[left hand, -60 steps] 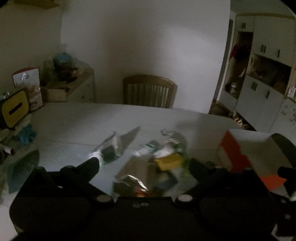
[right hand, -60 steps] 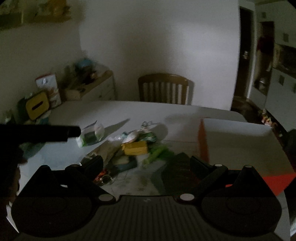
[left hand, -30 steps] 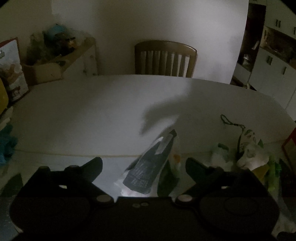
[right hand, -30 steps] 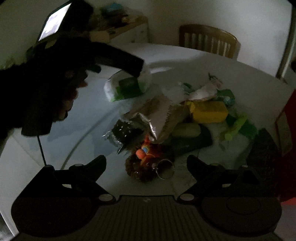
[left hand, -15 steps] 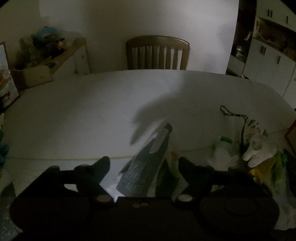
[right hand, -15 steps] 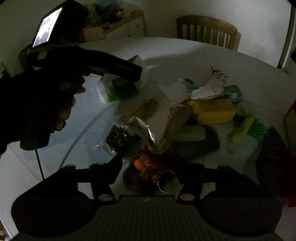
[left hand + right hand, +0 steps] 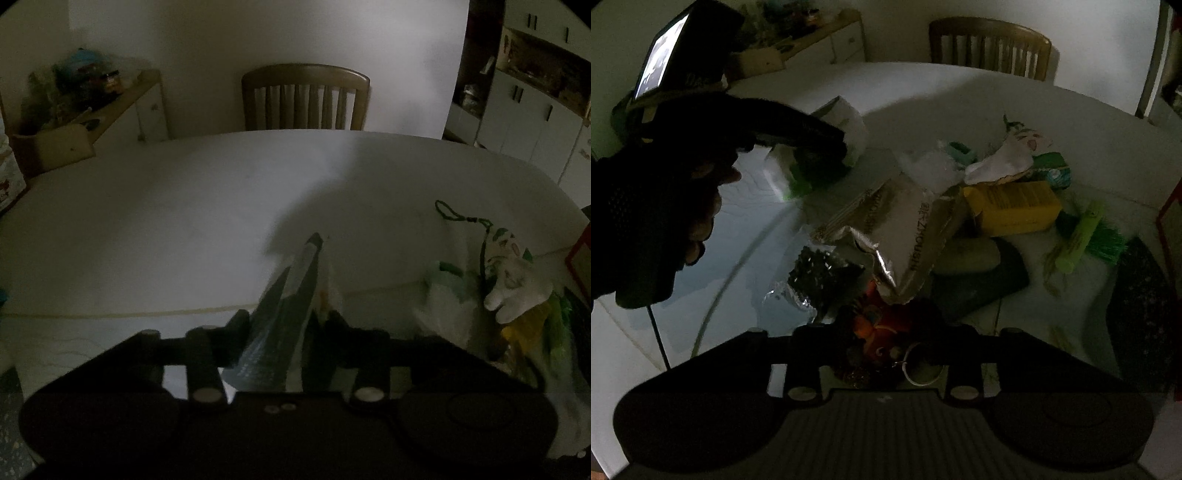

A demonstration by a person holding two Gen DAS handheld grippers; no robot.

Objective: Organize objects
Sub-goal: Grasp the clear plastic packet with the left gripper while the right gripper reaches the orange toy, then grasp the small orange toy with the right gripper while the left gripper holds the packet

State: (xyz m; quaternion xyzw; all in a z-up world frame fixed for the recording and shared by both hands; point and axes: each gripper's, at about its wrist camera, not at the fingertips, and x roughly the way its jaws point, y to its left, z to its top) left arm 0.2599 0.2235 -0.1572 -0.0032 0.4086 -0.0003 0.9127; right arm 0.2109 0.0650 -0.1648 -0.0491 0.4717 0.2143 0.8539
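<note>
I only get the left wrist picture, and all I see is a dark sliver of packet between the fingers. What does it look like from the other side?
Observer: The right wrist view shows a white packet with a green label, clamped by the left hand-held gripper.
Operator: What is the other hand doing?
Observer: The right hand-held gripper is shut on an orange toy with a key ring.
Operator: There's something yellow at my right edge. What is it?
Observer: A yellow box, lying next to a crumpled foil packet that your view doesn't show.
</note>
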